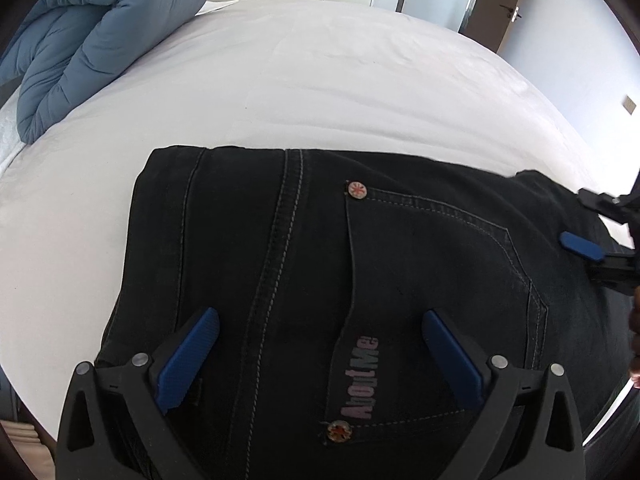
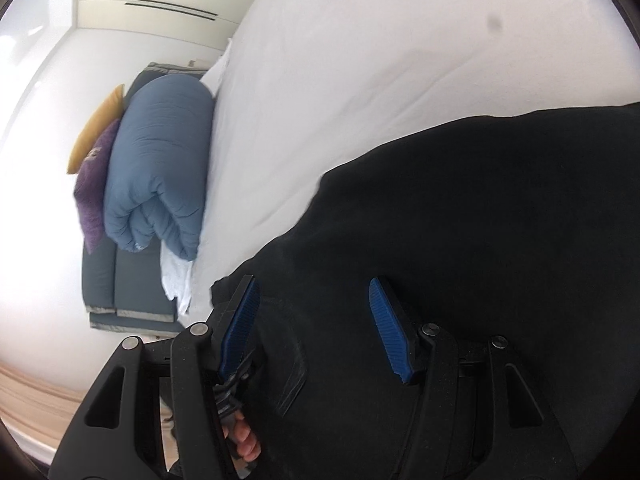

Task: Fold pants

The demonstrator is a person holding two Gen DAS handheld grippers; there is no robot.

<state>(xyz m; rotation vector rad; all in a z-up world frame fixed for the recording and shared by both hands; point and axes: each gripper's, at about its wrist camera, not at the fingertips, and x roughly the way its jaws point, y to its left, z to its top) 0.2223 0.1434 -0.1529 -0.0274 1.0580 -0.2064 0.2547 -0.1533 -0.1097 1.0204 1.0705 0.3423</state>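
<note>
Black jeans lie folded on the white bed

The pants (image 1: 360, 280) rest near the bed (image 1: 320, 80) edge, well apart from the blue duvet (image 1: 100, 40). Left gripper (image 1: 320, 356) jaws stand spread wide and empty above the back pocket; right gripper (image 2: 316, 328) jaws half open, holding nothing. Denim looks heavy, limp, grippy: pinch a folded edge.

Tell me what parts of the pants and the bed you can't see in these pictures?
- Pants, left wrist view: near end hidden behind the left gripper; right side cut off by the picture's edge.
- Pants, right wrist view: blurred and dark, so no seams or folds can be made out.
- Right gripper: whether it touches the cloth cannot be told.
- Bed: its foot and sides run out of frame.
</note>
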